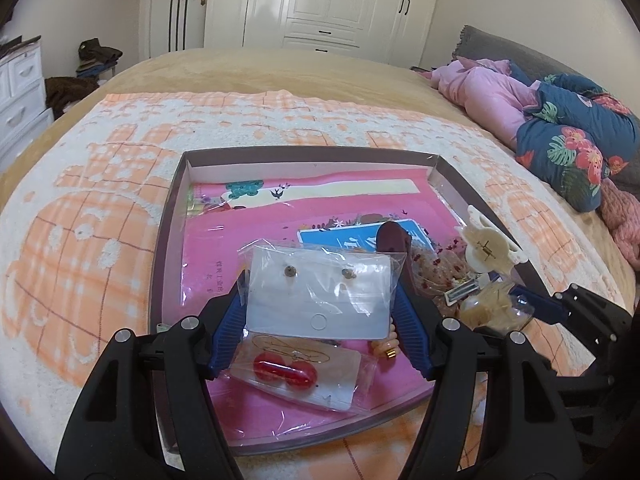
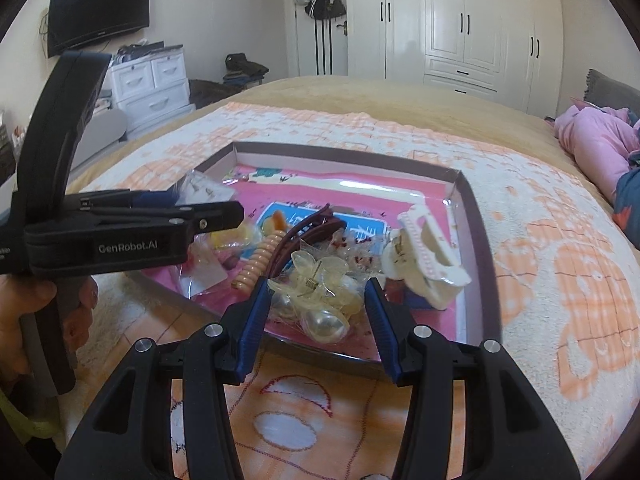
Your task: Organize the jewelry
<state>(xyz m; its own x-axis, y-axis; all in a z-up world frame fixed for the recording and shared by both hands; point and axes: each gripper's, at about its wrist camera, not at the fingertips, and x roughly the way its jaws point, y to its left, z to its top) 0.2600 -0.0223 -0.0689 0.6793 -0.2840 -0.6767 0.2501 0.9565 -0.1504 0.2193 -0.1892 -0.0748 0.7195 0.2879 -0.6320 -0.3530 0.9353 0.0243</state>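
A shallow box tray (image 1: 168, 216) with a pink lining lies on the bed. My left gripper (image 1: 320, 280) is shut on a clear bag with a white earring card (image 1: 320, 300), held above the tray. Below it lies a bagged card with red earrings (image 1: 285, 372). My right gripper (image 2: 316, 288) is shut on a yellowish translucent hair claw (image 2: 316, 276) with pearl-like beads at the tray's near edge (image 2: 320, 354). The right gripper also shows in the left wrist view (image 1: 520, 304). A cream hair claw (image 2: 424, 256), a dark red clip (image 2: 308, 226) and an orange spiral tie (image 2: 260, 260) lie in the tray.
An orange-and-white towel (image 1: 100, 220) covers the bed under the tray. Pink and floral bedding (image 1: 560, 132) is piled at the right. White wardrobes (image 2: 460, 20) and a drawer unit (image 2: 152, 80) stand behind the bed.
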